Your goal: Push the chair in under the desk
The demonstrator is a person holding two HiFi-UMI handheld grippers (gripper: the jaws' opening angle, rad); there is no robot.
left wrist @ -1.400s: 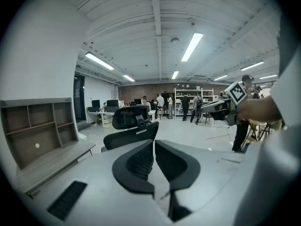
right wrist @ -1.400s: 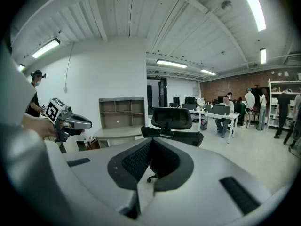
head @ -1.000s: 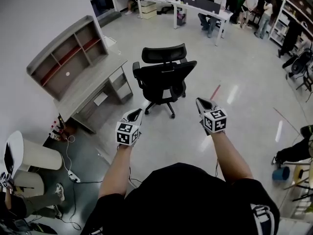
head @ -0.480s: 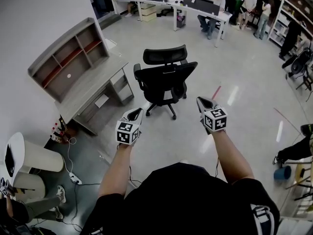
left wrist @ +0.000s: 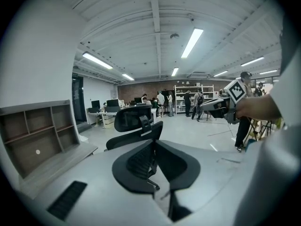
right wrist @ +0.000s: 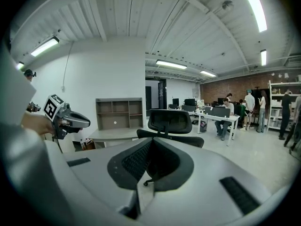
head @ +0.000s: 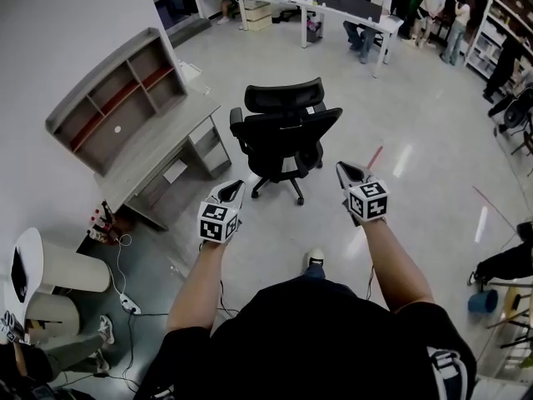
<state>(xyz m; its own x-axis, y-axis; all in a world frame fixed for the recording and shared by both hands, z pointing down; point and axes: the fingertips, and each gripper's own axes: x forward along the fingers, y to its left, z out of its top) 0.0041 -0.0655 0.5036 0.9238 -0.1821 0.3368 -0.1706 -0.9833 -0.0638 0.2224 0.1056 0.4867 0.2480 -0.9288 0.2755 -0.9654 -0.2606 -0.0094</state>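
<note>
Since the earlier frames we have stepped forward: a shoe (head: 315, 259) now shows on the floor below our arms, and both tools have come nearer the chair (head: 286, 136), which sits slightly larger in the head view. The left gripper (head: 235, 188) and the right gripper (head: 342, 170) are held out ahead of us, each with its jaws pressed together and nothing between them. Neither touches the chair yet. The chair stands on open floor just beside the front corner of the desk (head: 162, 144), apart from it and not under it. Its backrest and headrest are turned toward us, as both gripper views show. We judge that this is the approach, with the push itself not yet begun. The next move calls for closing the remaining gap and setting the closed tips against the backrest. The desk's opening lies to the chair's left rather than straight ahead, so we would likely have to swing the chair toward it, then roll it in squarely without catching the desk's side panel.
</note>
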